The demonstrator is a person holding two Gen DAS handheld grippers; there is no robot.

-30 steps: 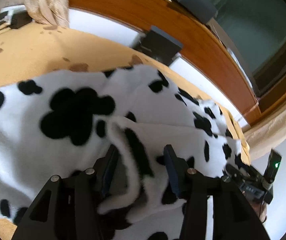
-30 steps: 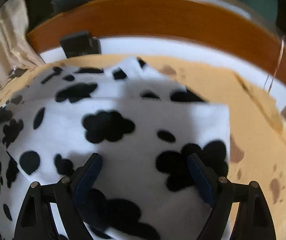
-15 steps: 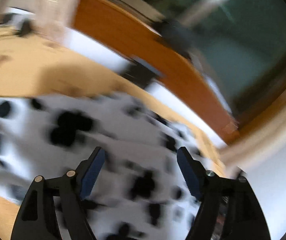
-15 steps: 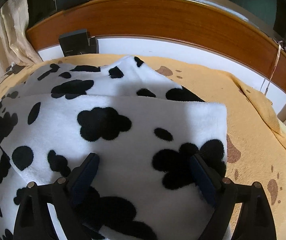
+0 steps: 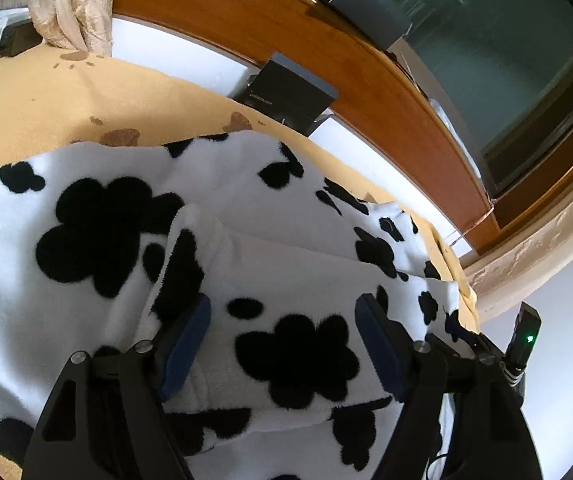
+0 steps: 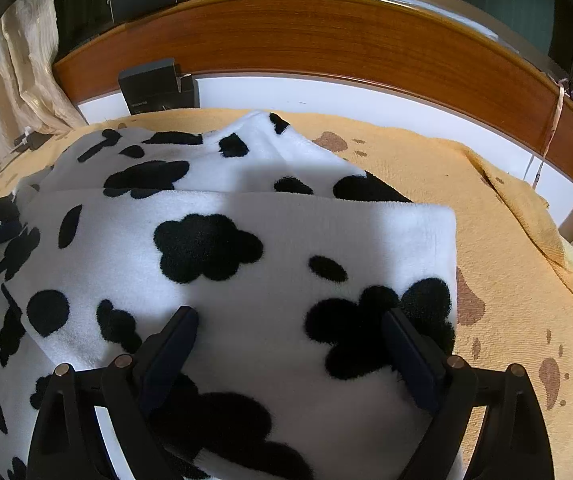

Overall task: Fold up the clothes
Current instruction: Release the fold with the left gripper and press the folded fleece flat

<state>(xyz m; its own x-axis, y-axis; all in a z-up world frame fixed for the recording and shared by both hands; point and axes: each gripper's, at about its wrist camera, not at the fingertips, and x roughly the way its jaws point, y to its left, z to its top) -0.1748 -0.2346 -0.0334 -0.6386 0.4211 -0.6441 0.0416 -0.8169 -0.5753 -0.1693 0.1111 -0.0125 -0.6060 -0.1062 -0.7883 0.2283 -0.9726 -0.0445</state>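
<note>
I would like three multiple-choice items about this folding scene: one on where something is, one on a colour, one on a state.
1. Where does the dark box stand?
A. on the garment
B. at the far edge of the blanket, against the wooden board
C. between the fingers

2. What colour is the blanket under the garment?
A. yellow-orange with brown marks
B. plain blue
C. green

3. How are the two grippers?
A. both shut on cloth
B. one shut
C. both open

Answers:
1 B, the dark box stands before the wooden board.
2 A, the blanket shows beside the garment.
3 C, left gripper and right gripper have their jaws apart.
</note>
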